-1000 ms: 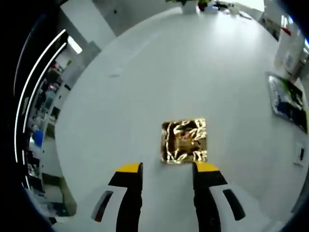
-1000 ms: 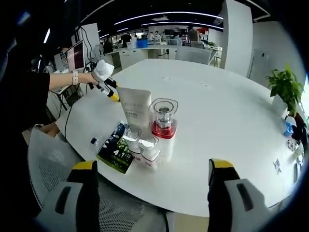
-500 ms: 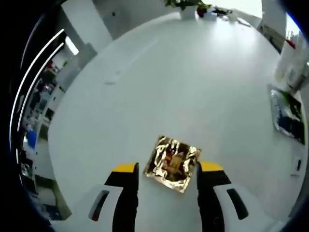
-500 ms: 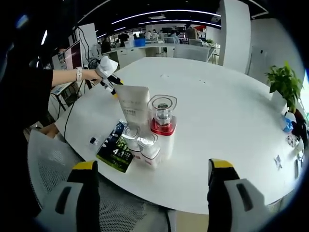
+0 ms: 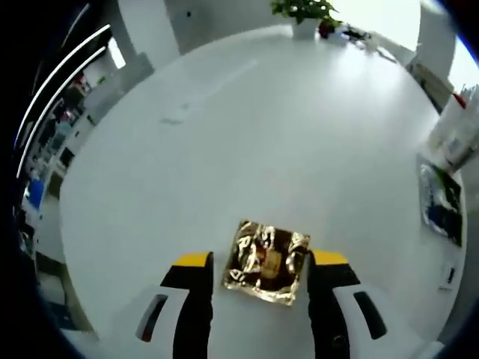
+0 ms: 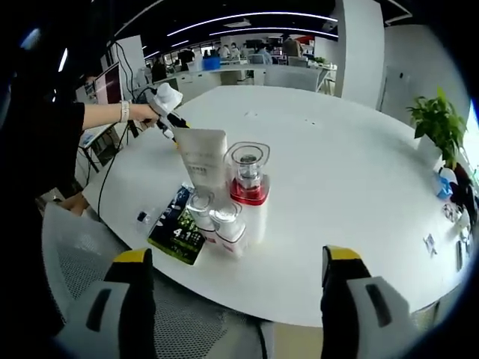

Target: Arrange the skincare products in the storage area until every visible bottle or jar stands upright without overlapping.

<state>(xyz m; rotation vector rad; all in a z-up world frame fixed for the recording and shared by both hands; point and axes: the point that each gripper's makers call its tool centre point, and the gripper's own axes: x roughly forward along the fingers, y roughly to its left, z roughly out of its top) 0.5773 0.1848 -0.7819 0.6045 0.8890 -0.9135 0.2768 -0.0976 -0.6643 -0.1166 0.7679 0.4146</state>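
Crinkled glossy gold foil packet (image 5: pixel 265 260) (metallic)

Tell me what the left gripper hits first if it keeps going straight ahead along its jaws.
Most likely the gold foil packet: it lies flat on the white table right between the tips of the open left gripper. Past it the tabletop looks bare for a long stretch, though depth is hard to judge.

White table (image 6: pixel 359 194) with gold packet (image 5: pixel 266 260), bottles (image 6: pixel 228 198)
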